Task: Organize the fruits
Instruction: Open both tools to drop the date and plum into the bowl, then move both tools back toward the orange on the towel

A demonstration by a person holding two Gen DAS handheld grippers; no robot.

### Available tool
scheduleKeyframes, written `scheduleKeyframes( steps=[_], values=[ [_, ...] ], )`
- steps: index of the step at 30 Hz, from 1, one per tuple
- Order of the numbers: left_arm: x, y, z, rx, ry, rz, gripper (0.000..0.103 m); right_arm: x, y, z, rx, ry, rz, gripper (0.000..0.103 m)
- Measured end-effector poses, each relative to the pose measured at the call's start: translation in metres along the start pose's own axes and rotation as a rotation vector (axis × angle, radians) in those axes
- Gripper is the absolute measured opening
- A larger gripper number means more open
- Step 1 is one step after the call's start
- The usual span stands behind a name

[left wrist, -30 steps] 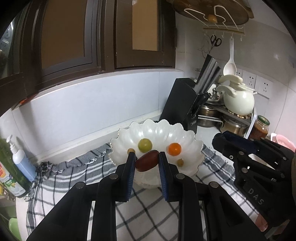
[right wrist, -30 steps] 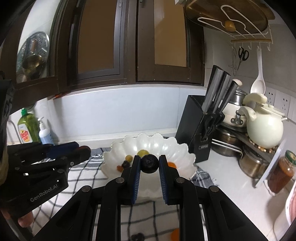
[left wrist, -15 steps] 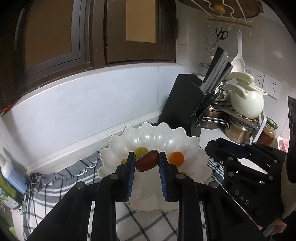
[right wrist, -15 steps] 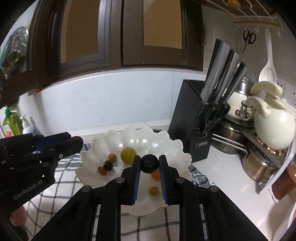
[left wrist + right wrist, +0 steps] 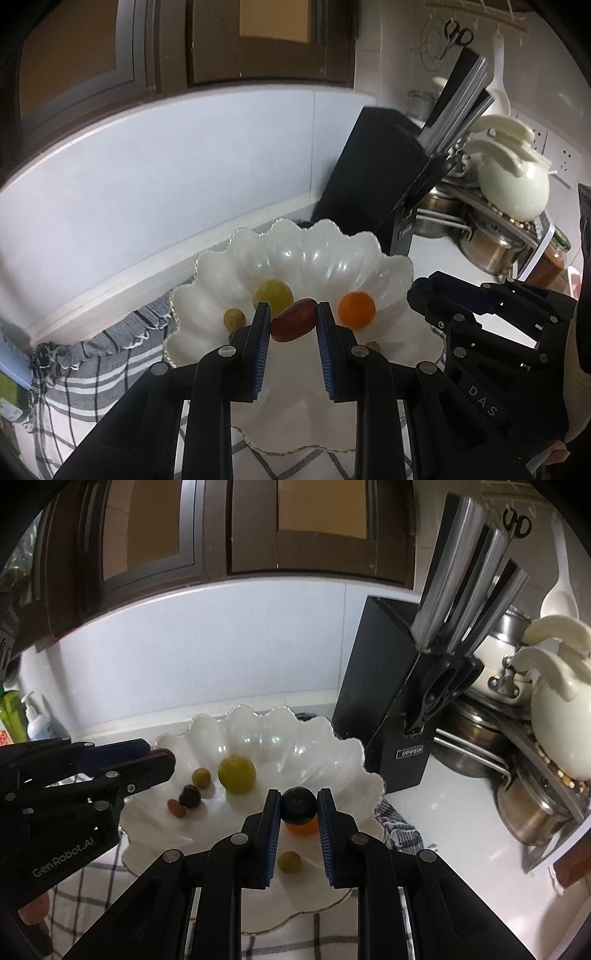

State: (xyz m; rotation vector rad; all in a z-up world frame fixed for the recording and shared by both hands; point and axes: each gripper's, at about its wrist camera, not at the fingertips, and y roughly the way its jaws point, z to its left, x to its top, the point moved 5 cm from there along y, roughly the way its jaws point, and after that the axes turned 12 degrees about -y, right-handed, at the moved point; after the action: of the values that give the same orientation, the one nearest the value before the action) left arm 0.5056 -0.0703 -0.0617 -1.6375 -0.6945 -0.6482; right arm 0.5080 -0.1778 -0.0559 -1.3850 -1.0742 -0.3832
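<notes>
Gripping red date (image 5: 293, 325) in left claw (image 5: 291, 325), blueberry (image 5: 298, 805) in right claw (image 5: 298, 806), over white bowl (image 5: 325, 243)

1. The bowl (image 5: 332, 760) is seen to be glossy white, with a thin gold line along its scalloped rim.
2. The cloth (image 5: 92, 362) is patterned in grey, white and black checks, with a frayed grey edge.
3. A reddish-brown date (image 5: 294, 320) is shown between blue pads (image 5: 263, 343) on the black left gripper (image 5: 291, 325).
4. A near-black berry (image 5: 299, 806) is shown between the blue pads of the black right gripper (image 5: 298, 808).
5. In the bowl, a yellow-green grape (image 5: 236, 774) and an orange fruit (image 5: 356, 309) are seen.
6. The knife block (image 5: 384, 709) is black, with steel-grey handles.
7. The kettle (image 5: 513, 184) is cream.
8. The wall (image 5: 221, 646) is pale blue-white.
</notes>
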Motion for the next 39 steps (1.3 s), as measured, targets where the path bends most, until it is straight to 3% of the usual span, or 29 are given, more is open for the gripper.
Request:
scheduleKeyframes(
  steps=[14, 16, 19, 34, 39],
  values=[
    [-0.009, 0.035, 0.002, 0.041, -0.001, 0.077, 0.028, -0.012, 0.026, -0.003, 0.022, 0.005, 0.067, 0.022],
    [-0.010, 0.036, 0.003, 0.047, -0.001, 0.078, 0.040, -0.013, 0.027, -0.004, 0.024, 0.007, 0.072, 0.024],
    [-0.010, 0.032, 0.006, 0.067, -0.003, 0.061, 0.045, -0.014, 0.027, -0.006, 0.024, 0.020, 0.078, 0.040],
    [-0.005, -0.016, 0.017, 0.183, 0.020, -0.059, 0.085, -0.011, -0.014, -0.009, -0.014, 0.042, 0.017, 0.040],
    [-0.004, -0.044, 0.015, 0.195, 0.011, -0.110, 0.088, -0.011, -0.040, -0.009, -0.028, 0.052, -0.023, 0.047]
  ],
)
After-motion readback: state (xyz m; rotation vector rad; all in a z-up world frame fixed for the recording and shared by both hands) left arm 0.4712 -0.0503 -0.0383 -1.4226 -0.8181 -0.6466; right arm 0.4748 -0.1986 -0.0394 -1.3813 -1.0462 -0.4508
